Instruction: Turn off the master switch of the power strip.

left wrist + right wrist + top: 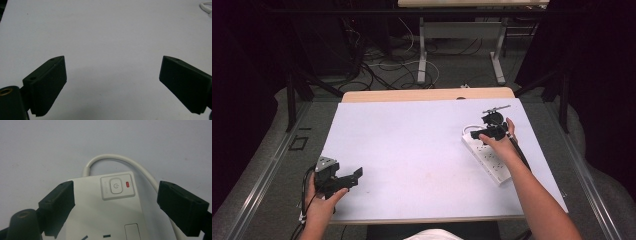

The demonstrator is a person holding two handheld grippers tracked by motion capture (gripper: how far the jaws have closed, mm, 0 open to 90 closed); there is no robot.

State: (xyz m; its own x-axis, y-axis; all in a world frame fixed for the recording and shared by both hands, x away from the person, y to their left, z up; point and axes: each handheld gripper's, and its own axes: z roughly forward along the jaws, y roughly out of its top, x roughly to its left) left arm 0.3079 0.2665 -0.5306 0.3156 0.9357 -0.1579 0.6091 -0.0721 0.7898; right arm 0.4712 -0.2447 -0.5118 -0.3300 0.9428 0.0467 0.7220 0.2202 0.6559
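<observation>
At the near left edge of the pale surface (412, 150), the left hand (319, 205) holds the left gripper (354, 177) low over bare sheet; in the left gripper view its jaws stand wide apart with nothing between them. Farther off and to the right, a white power strip (487, 157) lies at a slant on the surface, its white cable (125, 161) looping out from the far end. The right hand (499, 145) holds the right gripper (482, 134) over that far end. In the right gripper view its jaws are spread wide, one over each side of the strip, pads not pressing on it. Between them sits the power button (115, 186), with a small red light (128, 184) lit just beside it.
</observation>
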